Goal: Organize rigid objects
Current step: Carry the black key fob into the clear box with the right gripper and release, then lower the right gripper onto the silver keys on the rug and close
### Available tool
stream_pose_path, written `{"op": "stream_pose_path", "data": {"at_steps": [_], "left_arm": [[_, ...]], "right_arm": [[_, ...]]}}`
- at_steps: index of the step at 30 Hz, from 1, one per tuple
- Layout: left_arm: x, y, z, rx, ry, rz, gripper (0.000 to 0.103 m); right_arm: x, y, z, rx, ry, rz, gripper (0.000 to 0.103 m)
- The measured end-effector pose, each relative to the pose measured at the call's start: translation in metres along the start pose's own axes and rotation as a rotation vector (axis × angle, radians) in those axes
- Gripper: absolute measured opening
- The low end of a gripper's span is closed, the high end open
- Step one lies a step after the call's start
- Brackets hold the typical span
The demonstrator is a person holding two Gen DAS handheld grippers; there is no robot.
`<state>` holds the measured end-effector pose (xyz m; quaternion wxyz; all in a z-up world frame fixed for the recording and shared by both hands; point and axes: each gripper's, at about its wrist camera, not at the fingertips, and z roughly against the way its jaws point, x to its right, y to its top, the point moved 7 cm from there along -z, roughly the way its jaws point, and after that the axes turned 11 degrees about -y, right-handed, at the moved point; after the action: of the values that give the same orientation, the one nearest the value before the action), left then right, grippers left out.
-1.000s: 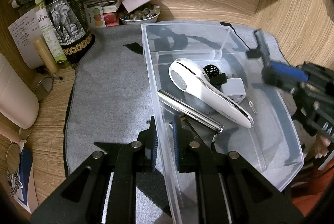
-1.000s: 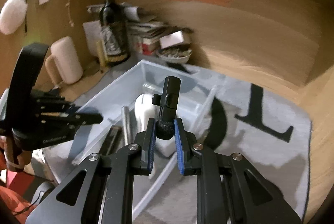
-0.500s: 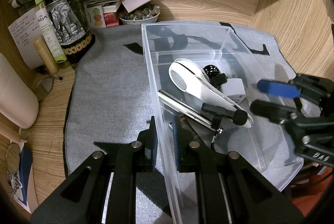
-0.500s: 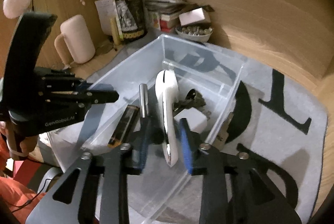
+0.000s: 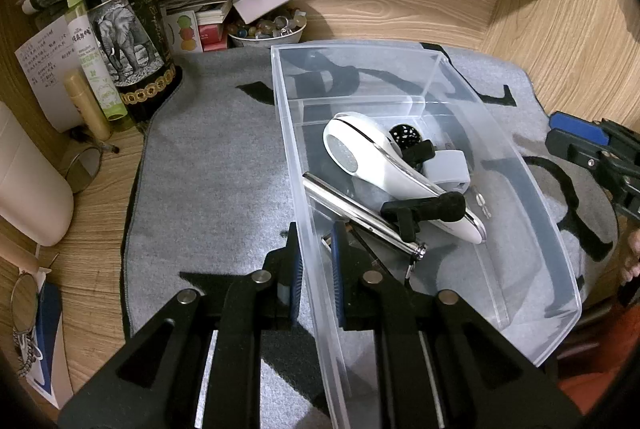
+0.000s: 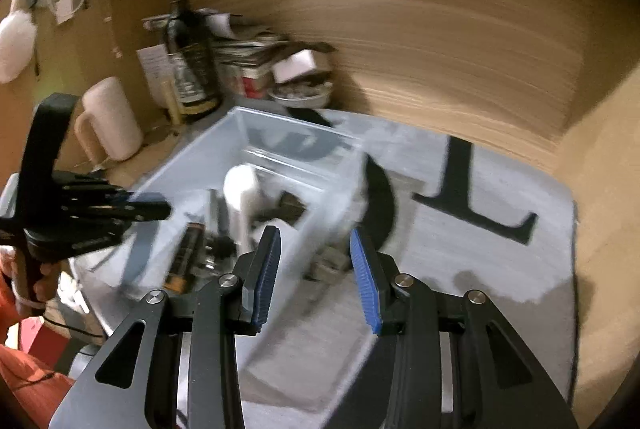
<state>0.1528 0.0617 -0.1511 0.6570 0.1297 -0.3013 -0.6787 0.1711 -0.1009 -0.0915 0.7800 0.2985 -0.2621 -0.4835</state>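
Observation:
A clear plastic bin (image 5: 516, 165) stands on a grey mat (image 5: 216, 173). In it lie a white handheld device (image 5: 384, 169), a silver metal rod (image 5: 356, 213), a black clip-like holder (image 5: 424, 209), a small grey-white box (image 5: 448, 169) and a black dotted ball (image 5: 404, 135). My left gripper (image 5: 314, 261) is shut on the bin's left wall. My right gripper (image 6: 314, 273) is open and empty above the bin's right side; it also shows in the left wrist view (image 5: 576, 137). The bin appears blurred in the right wrist view (image 6: 280, 165).
A wine bottle (image 5: 128, 29), a green spray bottle (image 5: 90, 45), papers, small boxes and a bowl of beads (image 5: 268, 29) crowd the back left. A cream mug (image 5: 28, 181) stands at the left. Wooden walls close the back and right.
My right gripper let go of the black holder, which now lies in the bin on the white device. The gripper opened wide and drew back to the right. The left gripper held still.

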Motion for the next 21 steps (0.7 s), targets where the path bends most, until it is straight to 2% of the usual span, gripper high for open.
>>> {"op": "stream_pose_path", "data": {"at_steps": [7, 12, 21], "left_arm": [[0.000, 0.000, 0.000, 0.000, 0.000, 0.000, 0.011], [-0.001, 0.000, 0.000, -0.001, -0.001, -0.001, 0.011], [-0.002, -0.001, 0.000, -0.001, -0.005, 0.004, 0.011]], "right_arm": [[0.024, -0.023, -0.024, -0.088, -0.048, -0.028, 0.033], [0.015, -0.037, -0.046, -0.142, -0.019, 0.000, 0.033], [-0.002, -0.043, -0.069, -0.184, 0.011, 0.055, 0.033]]}}
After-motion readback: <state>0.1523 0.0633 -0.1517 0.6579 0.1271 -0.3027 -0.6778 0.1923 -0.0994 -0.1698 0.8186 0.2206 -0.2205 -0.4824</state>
